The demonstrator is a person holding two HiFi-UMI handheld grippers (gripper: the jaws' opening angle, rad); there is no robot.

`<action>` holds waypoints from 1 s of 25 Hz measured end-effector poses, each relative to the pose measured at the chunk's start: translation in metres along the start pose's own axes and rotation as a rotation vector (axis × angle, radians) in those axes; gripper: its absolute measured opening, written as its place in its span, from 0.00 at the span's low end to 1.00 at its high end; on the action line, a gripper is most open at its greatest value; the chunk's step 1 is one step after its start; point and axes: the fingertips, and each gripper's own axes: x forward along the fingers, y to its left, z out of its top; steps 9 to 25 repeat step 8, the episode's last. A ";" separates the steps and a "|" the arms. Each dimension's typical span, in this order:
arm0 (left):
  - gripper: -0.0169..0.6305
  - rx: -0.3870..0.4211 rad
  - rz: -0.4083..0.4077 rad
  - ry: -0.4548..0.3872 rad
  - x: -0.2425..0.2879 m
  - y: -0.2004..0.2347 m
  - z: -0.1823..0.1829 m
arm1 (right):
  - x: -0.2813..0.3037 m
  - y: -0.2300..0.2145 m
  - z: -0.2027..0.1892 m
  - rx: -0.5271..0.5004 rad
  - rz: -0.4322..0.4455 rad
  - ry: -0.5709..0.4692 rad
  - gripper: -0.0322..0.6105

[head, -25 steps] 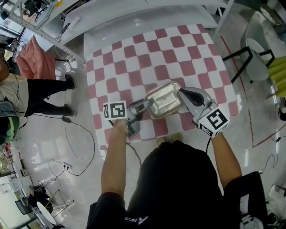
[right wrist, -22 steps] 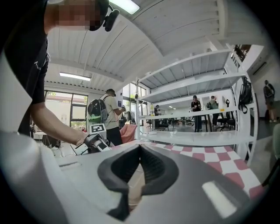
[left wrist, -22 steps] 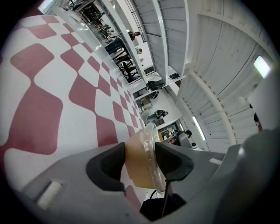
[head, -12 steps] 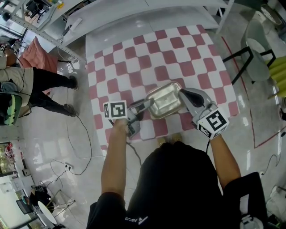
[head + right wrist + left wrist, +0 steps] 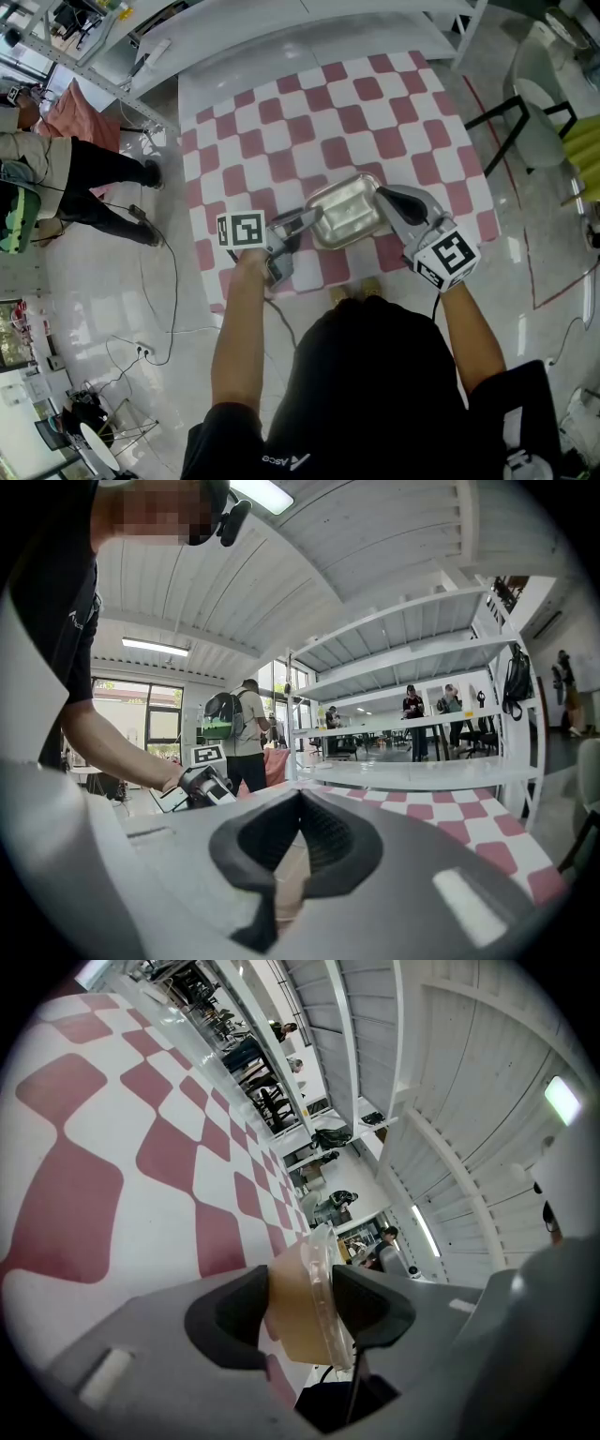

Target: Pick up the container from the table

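Observation:
A clear, shallow plastic container (image 5: 345,210) hangs between my two grippers over the near edge of the red-and-white checkered table (image 5: 281,122). My left gripper (image 5: 302,221) is shut on its left rim. In the left gripper view that rim (image 5: 323,1269) and wall sit pinched between the dark pads of the left gripper (image 5: 302,1302). My right gripper (image 5: 382,195) is shut on the right rim. In the right gripper view only a thin sliver of the container (image 5: 291,883) shows between the closed jaws of the right gripper (image 5: 298,841). The left gripper (image 5: 208,782) is visible across from it.
A person (image 5: 66,178) stands on the floor left of the table, near cables (image 5: 159,309). A chair (image 5: 534,112) is at the right. A white shelf unit (image 5: 281,28) runs along the table's far side.
Both grippers and the container have kept still. The person on the floor at the left has shifted a little.

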 end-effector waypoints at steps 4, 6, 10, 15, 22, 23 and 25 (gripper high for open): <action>0.38 0.001 0.001 0.002 -0.001 -0.001 0.000 | -0.001 0.000 0.000 0.000 0.003 0.004 0.05; 0.38 0.003 0.001 0.003 -0.001 -0.002 0.000 | -0.001 0.000 0.001 -0.001 0.005 0.005 0.05; 0.38 0.005 0.001 0.003 -0.001 -0.003 0.000 | -0.001 0.000 0.001 -0.001 0.007 0.007 0.05; 0.38 0.005 0.001 0.003 -0.001 -0.003 0.000 | -0.001 0.000 0.001 -0.001 0.007 0.007 0.05; 0.38 0.005 0.001 0.003 -0.001 -0.003 0.000 | -0.001 0.000 0.001 -0.001 0.007 0.007 0.05; 0.38 0.005 0.001 0.003 -0.001 -0.003 0.000 | -0.001 0.000 0.001 -0.001 0.007 0.007 0.05; 0.38 0.005 0.001 0.003 -0.001 -0.003 0.000 | -0.001 0.000 0.001 -0.001 0.007 0.007 0.05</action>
